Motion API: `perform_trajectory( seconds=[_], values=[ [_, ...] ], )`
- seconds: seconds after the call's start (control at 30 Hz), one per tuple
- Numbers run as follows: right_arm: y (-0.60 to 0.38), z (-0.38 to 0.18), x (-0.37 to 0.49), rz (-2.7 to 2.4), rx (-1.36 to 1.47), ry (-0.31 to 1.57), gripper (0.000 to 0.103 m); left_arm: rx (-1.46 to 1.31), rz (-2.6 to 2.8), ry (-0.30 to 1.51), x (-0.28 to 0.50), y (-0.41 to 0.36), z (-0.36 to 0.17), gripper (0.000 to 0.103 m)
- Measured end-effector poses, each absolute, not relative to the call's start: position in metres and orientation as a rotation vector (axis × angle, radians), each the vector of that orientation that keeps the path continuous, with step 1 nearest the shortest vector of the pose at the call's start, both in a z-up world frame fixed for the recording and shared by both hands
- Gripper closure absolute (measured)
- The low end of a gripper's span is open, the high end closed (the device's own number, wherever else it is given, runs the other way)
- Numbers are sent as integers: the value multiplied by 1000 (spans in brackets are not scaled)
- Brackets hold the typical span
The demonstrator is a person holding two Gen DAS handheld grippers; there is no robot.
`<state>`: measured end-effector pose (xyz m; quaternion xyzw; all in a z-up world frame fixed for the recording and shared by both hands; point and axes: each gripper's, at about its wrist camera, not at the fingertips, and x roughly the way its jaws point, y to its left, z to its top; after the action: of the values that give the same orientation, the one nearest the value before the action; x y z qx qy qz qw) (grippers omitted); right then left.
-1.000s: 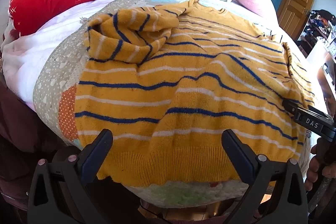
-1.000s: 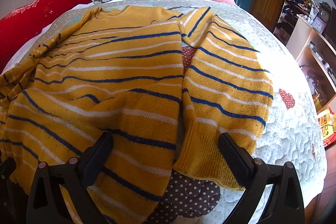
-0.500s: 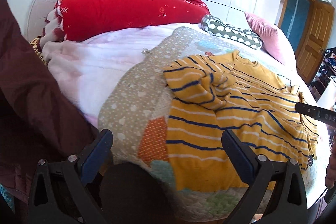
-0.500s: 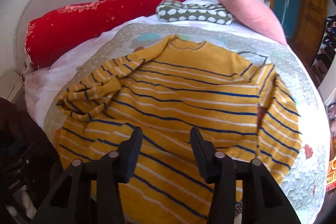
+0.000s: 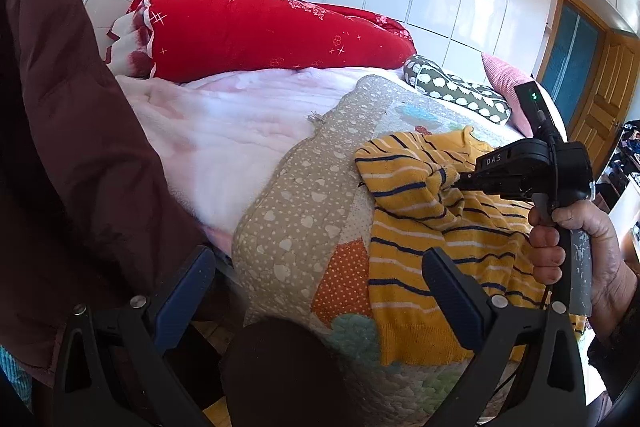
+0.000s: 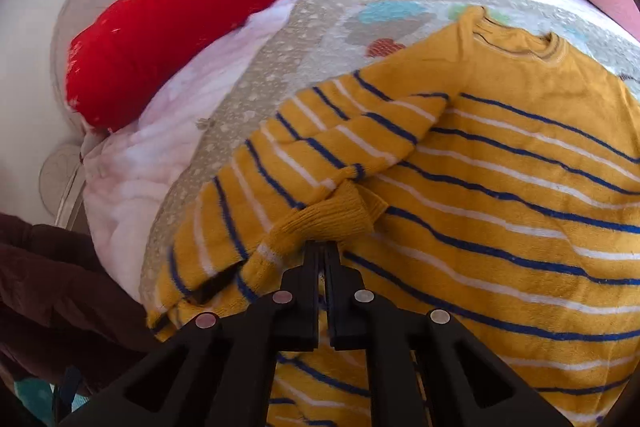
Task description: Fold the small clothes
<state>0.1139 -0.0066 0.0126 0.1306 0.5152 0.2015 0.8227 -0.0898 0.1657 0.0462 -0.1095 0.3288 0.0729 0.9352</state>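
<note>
Left gripper [image 5: 316, 291] hangs off the bed's edge, jaws wide apart and empty. Right gripper [image 6: 322, 253] has its jaws pinched onto the ribbed cuff of the mustard-yellow striped knit sweater [image 6: 500, 187], which lies on the patchwork quilt [image 5: 304, 211]; red rolled duvet [image 5: 248, 27] behind.

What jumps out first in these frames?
The yellow striped sweater spread over the patchwork quilt fills the right wrist view, and the right gripper is shut on its bunched sleeve cuff. Behind it, a big red duvet lies rolled along the headboard. The left gripper hangs open off the bed's near edge, holding nothing.
</note>
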Motion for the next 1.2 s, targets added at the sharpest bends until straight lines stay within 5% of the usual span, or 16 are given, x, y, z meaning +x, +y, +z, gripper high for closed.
perform_trajectory(
  seconds=[0.43,0.7,0.97,1.2],
  values=[
    [85,66,46,984,324,1094,98,-188,73,658,-115,163,49,0],
    [-76,63,30,573,238,989,97,-81,-47,619,-92,117,77,0],
    [-273,51,39,108,312,992,97,3,-200,689,13,40,100,0],
    [-326,47,96,59,321,983,62,181,-255,885,162,-31,63,0]
  ],
)
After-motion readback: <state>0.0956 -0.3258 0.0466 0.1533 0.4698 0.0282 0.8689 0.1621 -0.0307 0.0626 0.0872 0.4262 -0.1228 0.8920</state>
